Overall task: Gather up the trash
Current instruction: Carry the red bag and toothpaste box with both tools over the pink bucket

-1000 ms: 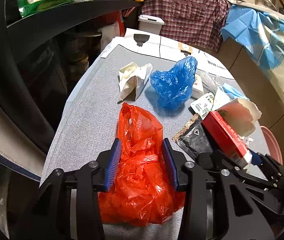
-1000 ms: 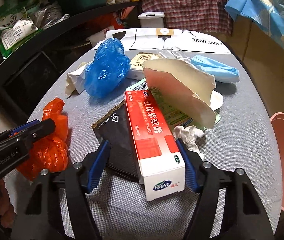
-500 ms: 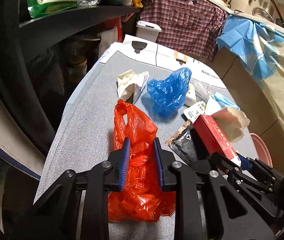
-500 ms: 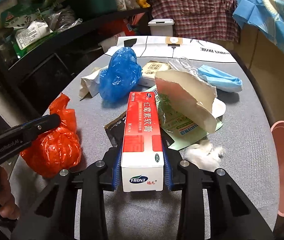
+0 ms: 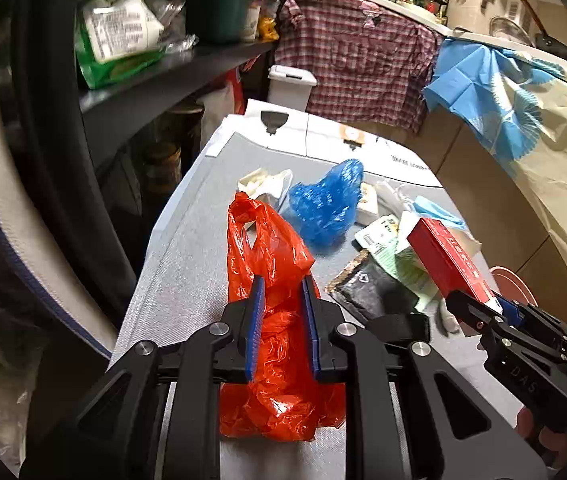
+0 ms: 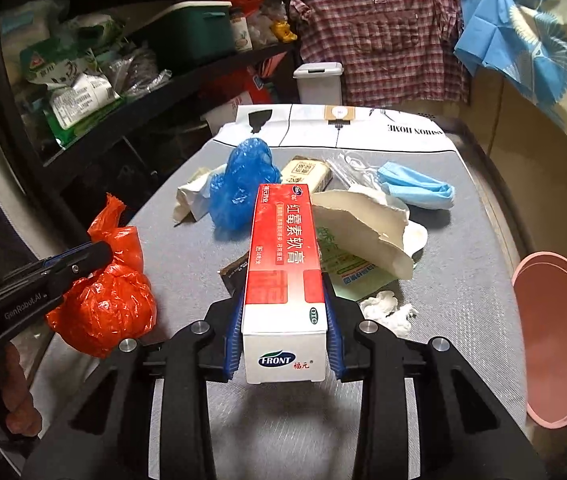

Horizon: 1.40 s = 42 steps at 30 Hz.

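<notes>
A crumpled orange plastic bag [image 5: 279, 396] hangs between the blue pads of my left gripper [image 5: 282, 280], lifted a little off the grey table [image 5: 187, 280]. The jaws are closing and press on the bag from both sides. My right gripper [image 6: 283, 294] is shut on a red and white carton [image 6: 283, 240], gripping its near end, with the carton raised and pointing away over the litter. In the right wrist view the left gripper [image 6: 95, 256] and orange bag [image 6: 107, 308] show at the left. In the left wrist view the right gripper [image 5: 479, 304] holds the carton [image 5: 447, 260] at the right.
On the table lie a blue plastic bag [image 6: 239, 188], a white wrapper [image 6: 191, 200], a blue face mask [image 6: 415, 190], a torn cream paper piece [image 6: 363, 228], a black sachet [image 5: 371, 288] and a tissue wad [image 6: 387, 308]. A pink basin [image 6: 555, 340] stands off the right edge. Cluttered dark shelves [image 6: 143, 92] rise at the left.
Both grippers closed, the left on the orange bag and the right on the red carton. Both then rose, lifting the bag and the carton off the table.
</notes>
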Each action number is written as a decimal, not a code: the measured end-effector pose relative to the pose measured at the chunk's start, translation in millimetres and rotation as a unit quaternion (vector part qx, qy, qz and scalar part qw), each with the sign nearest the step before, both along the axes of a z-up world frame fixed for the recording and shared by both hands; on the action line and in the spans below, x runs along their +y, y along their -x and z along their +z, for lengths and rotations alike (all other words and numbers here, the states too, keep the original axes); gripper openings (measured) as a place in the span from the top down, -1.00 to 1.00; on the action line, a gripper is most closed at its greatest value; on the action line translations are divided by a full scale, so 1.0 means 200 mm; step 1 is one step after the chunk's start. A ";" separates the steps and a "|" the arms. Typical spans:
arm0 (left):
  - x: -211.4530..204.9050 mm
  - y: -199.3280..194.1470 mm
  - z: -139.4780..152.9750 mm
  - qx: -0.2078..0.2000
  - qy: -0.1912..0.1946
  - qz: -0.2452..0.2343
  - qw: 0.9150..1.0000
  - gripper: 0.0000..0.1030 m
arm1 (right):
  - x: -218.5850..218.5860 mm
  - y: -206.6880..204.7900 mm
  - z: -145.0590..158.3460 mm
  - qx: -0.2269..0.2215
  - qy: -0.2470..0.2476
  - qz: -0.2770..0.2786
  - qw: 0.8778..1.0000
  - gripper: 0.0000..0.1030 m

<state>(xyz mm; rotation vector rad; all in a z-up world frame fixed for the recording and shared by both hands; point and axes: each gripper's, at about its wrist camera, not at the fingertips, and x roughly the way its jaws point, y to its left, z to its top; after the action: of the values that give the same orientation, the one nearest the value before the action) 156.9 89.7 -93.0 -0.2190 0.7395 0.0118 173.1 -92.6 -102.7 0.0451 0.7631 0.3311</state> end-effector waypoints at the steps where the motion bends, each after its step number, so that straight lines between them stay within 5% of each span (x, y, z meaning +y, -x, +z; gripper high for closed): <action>1: 0.00 0.01 0.01 -0.002 -0.002 -0.001 1.000 0.65 | -0.01 0.01 0.01 -0.001 -0.002 0.001 1.000 0.33; 12: -0.14 0.17 0.30 -0.044 -0.015 -0.027 0.999 0.65 | -0.14 0.19 0.32 -0.041 0.002 -0.013 0.999 0.33; 24: -0.61 0.19 0.56 -0.086 -0.026 -0.105 0.990 0.65 | -0.56 0.39 0.65 -0.098 0.012 -0.067 0.993 0.33; 33: -1.03 0.12 0.61 -0.085 -0.014 -0.174 0.981 0.65 | -0.96 0.46 0.70 -0.100 0.024 -0.139 0.985 0.33; 42: -1.38 -0.01 0.50 -0.058 -0.008 -0.225 0.973 0.65 | -1.27 0.38 0.61 -0.076 0.032 -0.194 0.978 0.33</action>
<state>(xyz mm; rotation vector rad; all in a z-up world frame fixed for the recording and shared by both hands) 159.8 -186.8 7.1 -0.0312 0.6597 -0.4238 97.1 -346.5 19.3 0.1044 0.5958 -0.0616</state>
